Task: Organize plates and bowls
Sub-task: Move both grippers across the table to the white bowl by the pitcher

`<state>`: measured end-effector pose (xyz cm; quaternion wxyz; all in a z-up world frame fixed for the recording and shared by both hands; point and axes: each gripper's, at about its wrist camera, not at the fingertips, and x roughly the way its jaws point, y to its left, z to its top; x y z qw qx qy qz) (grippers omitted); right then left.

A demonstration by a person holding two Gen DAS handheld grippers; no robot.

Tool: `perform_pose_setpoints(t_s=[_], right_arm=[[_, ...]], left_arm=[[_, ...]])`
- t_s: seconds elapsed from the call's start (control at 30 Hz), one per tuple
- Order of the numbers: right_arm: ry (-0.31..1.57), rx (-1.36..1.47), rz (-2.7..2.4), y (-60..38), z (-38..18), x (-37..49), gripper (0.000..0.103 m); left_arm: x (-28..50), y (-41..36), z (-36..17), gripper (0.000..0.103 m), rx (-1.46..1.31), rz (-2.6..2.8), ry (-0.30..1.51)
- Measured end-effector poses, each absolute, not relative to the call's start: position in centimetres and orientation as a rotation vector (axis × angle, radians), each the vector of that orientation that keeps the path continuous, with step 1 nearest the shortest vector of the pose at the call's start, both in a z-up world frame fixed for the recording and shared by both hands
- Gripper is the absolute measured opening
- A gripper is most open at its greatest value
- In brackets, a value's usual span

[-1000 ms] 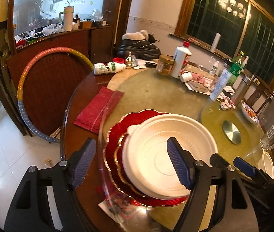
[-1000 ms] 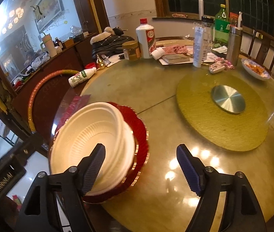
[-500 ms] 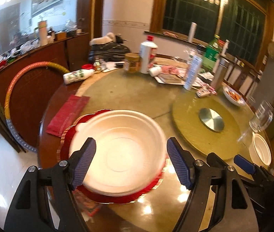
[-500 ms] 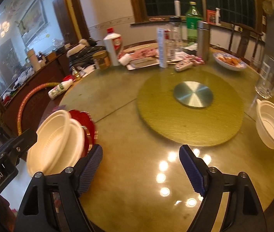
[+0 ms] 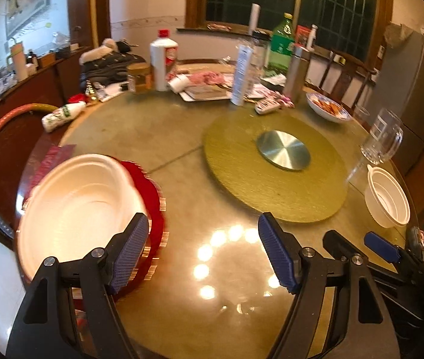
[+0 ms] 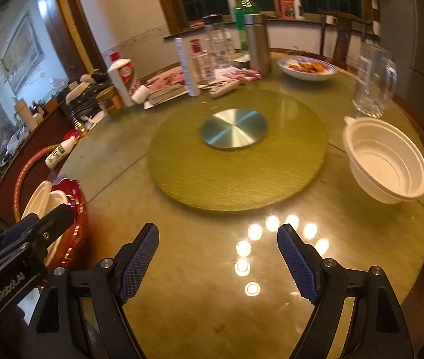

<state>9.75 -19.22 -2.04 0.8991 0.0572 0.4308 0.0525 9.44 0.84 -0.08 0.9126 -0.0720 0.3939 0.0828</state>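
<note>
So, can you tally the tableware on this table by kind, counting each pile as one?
White bowl piles: 2 (left pile, right pile)
Red plate pile: 1
Blue-patterned dish of food: 1
Glass mug: 1
Total: 5

I see a big round table (image 5: 182, 137) — on it a green turntable (image 5: 272, 176), red plates (image 5: 149, 185), a white bowl (image 6: 388, 161), bottles (image 5: 162, 59) and a glass mug (image 6: 373, 80).

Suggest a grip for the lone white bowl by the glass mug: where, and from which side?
Pinch the white bowl at its near rim, one finger inside, one outside, coming from above. It sits upright and open, too broad to straddle easily, and the glass mug crowds the far side.
</note>
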Motion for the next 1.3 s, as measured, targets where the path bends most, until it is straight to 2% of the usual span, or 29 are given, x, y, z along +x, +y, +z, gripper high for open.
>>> perform_pose_setpoints(t_s=[0.67,1.3], right_arm=[[0.913,0.193,0.011,-27.1,-2.7,8.4,0.083],[0.861,0.353,-0.045,-35.6,0.4,6.5,0.083]], left_arm=[[13.0,-6.3,-2.6,0.076,-0.044,0.087,0.858],[16.0,-12.1,-2.8,0.076,-0.038,-0.046,0.908]])
